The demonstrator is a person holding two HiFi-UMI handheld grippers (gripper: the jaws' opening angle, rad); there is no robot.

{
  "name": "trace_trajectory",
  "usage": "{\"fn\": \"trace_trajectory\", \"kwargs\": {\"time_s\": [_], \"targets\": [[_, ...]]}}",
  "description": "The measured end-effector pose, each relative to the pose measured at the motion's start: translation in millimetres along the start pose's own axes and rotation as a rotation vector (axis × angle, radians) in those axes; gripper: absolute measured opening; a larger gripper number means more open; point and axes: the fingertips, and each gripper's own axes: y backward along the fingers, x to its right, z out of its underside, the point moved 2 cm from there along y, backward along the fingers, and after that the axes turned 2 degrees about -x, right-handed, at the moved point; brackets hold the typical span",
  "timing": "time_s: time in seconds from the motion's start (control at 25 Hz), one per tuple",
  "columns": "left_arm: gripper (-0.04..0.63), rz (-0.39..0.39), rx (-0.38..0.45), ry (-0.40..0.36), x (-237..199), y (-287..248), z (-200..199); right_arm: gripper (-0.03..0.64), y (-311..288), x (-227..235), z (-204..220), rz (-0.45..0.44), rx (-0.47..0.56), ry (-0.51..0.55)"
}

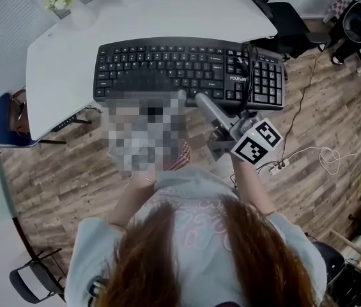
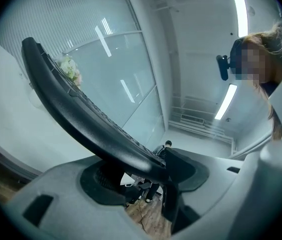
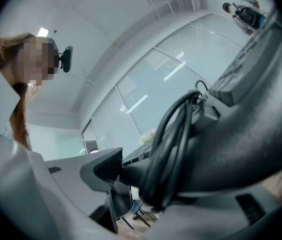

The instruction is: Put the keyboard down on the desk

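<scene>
White surface (image 1: 167, 11) at 12 o'clock, black keyboard (image 1: 167, 69) overhanging its near edge. Left gripper (image 2: 153, 166) and right gripper (image 3: 126, 174) clamp its rim. Looped cable (image 3: 173, 144) may snag the right gripper on release.

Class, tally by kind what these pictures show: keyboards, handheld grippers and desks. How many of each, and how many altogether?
Black full-size keyboard: 1
Grey two-jaw grippers: 2 (left gripper, right gripper), both clamped on the keyboard
White curved desk: 1
Total: 4

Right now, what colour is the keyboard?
The keyboard is black with white key markings; the head view shows it best.
</scene>
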Motion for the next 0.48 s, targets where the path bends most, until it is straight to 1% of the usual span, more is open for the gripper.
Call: {"fn": "trace_trajectory", "kwargs": {"time_s": [0.16,0.48], "targets": [[0.241,0.005,0.012,-0.019,0.3,0.5,0.0,0.264,0.0,0.6,0.7,-0.017,0.010,0.004],[0.241,0.015,0.016,-0.021,-2.9,-1.8,4.8,0.262,0.6,5.9,3.1,-0.020,0.014,0.017]]}}
